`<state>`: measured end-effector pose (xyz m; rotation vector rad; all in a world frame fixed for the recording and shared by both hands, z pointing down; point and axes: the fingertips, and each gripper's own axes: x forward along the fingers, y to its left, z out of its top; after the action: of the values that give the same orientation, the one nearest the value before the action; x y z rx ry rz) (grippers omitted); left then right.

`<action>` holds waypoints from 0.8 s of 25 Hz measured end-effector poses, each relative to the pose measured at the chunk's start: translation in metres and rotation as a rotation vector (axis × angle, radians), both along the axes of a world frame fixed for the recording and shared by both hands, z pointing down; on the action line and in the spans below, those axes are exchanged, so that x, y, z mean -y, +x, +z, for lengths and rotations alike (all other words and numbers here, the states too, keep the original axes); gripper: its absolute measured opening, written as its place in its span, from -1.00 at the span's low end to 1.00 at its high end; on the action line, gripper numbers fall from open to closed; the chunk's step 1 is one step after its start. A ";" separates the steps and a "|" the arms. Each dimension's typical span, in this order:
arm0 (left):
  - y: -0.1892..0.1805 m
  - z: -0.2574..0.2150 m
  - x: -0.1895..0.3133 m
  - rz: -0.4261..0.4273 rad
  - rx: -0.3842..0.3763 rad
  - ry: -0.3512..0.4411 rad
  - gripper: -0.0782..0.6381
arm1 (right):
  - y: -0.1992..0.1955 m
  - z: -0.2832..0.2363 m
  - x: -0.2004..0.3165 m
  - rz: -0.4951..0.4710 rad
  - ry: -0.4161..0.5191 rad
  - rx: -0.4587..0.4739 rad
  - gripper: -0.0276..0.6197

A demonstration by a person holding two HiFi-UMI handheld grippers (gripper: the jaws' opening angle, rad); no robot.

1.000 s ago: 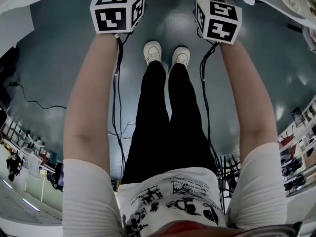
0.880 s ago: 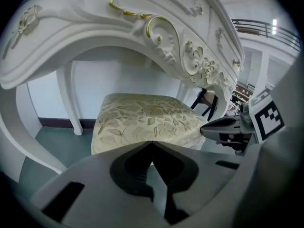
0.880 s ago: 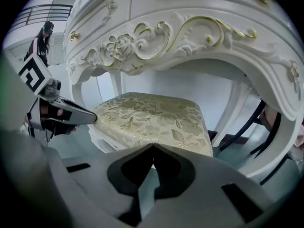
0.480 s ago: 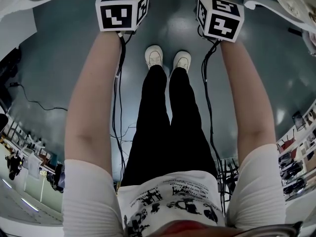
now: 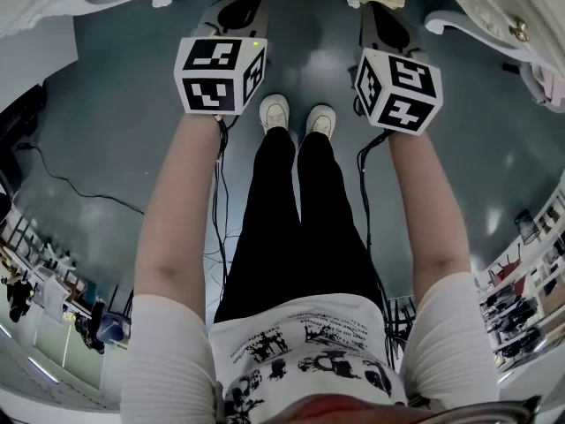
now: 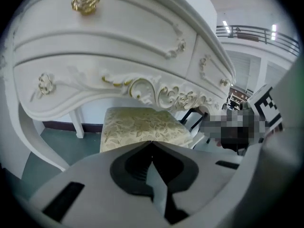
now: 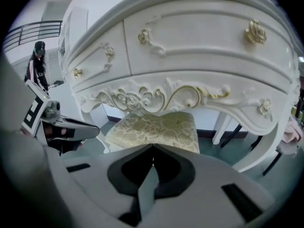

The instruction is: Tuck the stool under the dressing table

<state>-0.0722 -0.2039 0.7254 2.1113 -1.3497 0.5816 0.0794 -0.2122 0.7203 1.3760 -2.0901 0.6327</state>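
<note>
Both the left claw (image 6: pixel 152 142) and the right claw (image 7: pixel 153 146) are pinched closed and empty. The stool (image 6: pixel 137 127) sits at 12 o'clock from them, its cushion below the dressing table (image 6: pixel 118 46).

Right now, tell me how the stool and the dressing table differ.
The stool has a padded seat in pale gold leaf-patterned fabric; the dressing table is hard, white and carved. The table carries drawers with gold rose knobs; the stool has none. The stool is low, its seat below the table's scrolled apron. Both share a cream-and-gold floral style.
</note>
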 end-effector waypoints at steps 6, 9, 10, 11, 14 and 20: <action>0.010 -0.100 -0.002 -0.027 -0.081 0.125 -0.73 | -0.021 -0.089 -0.013 -0.033 0.086 0.083 -0.86; 0.020 -0.153 -0.010 0.005 -0.100 0.195 -0.73 | -0.021 -0.134 -0.019 -0.019 0.116 0.139 -0.86; 0.023 -0.170 -0.017 0.017 -0.104 0.208 -0.73 | -0.020 -0.149 -0.025 -0.008 0.108 0.167 -0.86; 0.026 -0.185 -0.024 0.029 -0.107 0.217 -0.73 | -0.019 -0.164 -0.032 0.003 0.096 0.195 -0.86; 0.029 -0.231 -0.041 0.053 -0.105 0.248 -0.73 | -0.020 -0.212 -0.047 0.006 0.098 0.243 -0.86; 0.028 -0.324 -0.065 0.083 -0.131 0.322 -0.73 | -0.014 -0.312 -0.064 -0.028 0.202 0.231 -0.86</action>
<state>-0.0443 -0.1386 0.4016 2.4239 -1.3598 0.2646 0.0649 -0.1486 0.4079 1.4368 -2.4092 0.6067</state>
